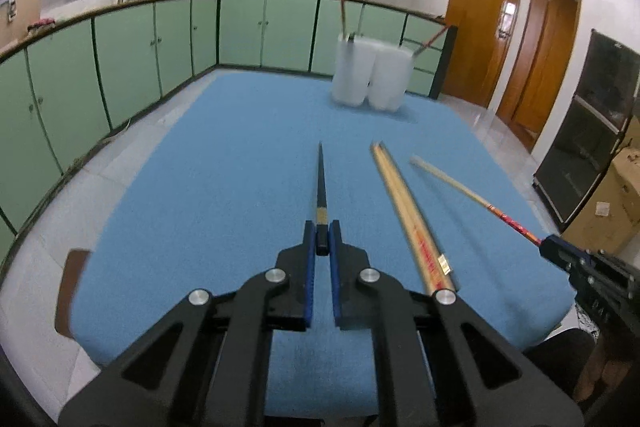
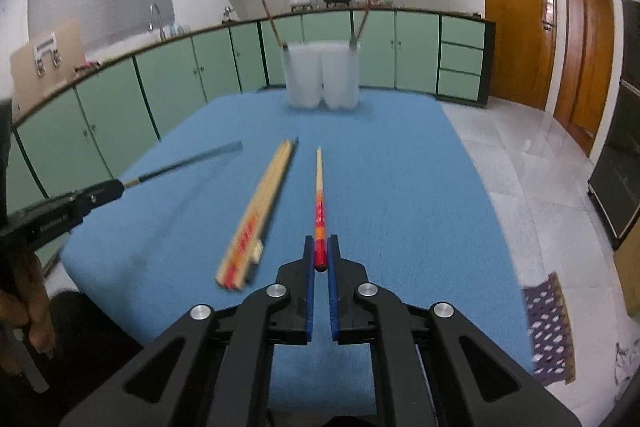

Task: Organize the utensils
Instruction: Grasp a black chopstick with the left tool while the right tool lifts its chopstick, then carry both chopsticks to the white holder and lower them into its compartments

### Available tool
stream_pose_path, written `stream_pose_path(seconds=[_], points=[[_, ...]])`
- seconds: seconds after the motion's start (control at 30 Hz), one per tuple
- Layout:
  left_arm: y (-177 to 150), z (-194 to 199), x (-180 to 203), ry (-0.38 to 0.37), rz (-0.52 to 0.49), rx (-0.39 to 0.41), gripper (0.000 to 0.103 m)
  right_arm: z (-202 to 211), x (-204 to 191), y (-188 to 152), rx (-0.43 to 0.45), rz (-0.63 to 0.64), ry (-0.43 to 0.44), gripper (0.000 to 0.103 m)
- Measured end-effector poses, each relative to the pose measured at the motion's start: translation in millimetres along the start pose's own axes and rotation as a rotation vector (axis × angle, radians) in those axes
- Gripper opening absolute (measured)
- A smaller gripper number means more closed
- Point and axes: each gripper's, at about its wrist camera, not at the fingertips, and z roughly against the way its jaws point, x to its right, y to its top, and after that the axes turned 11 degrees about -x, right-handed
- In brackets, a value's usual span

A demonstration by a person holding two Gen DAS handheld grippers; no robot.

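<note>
- The left gripper (image 1: 322,241) has its blue-padded jaws pinched on the butt end of a black chopstick (image 1: 320,183), which points straight ahead, its tip clear above the blue table cover (image 1: 224,163).
- The right gripper (image 2: 320,251) has its jaws pressed onto the red end of a red-and-wood chopstick (image 2: 319,195), likewise pointing forward, off the cloth.
- Between the two grippers a bundle of wooden chopsticks (image 2: 256,215) lies on the cloth — red printing runs along the thick ends, too blurred to read, and a small pale tag sits beside them.
- At the far edge of the table stand two white containers (image 2: 322,75), touching side by side, each with a chopstick leaning out of it. Nothing stands between the held chopsticks and them.
- Beyond: green cabinets (image 1: 132,43), a counter with pots — and wooden doors (image 2: 516,11) to the right.
- A hand (image 2: 28,291) grips the left tool's handle at the frame edge.
</note>
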Motion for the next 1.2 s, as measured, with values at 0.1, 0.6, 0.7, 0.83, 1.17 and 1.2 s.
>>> stream_pose_path(seconds=[0.1, 0.6, 0.7, 0.83, 1.17, 1.2], points=[[17.3, 19.4, 1.9, -0.011, -0.019, 0.020, 0.006, 25.5, -0.6, 29.1, 0.022, 0.010, 0.016, 0.006], [119.8, 51.1, 16.6, -0.087, -0.154, -0.024, 0.006, 48.1, -5.7, 163.3, -0.066, 0.122, 0.022, 0.006], [141.4, 48.9, 19.4, -0.088, -0.175, -0.029, 0.006, 44.1, -3.5, 186.8, -0.102, 0.122, 0.028, 0.006], [177.7, 51.5, 22.1, -0.089, -0.191, -0.021, 0.006, 44.8, 0.2, 223.3, -0.120, 0.117, 0.018, 0.006], [289.2, 65.1, 55.2, -0.085, -0.218, 0.099, 0.006, 64.3, -1.3, 330.0, -0.045, 0.083, 0.002, 0.006], [301.9, 64.0, 59.1, -0.091, -0.209, 0.113, 0.006, 64.1, -3.7, 338.9, -0.037, 0.081, -0.002, 0.006]])
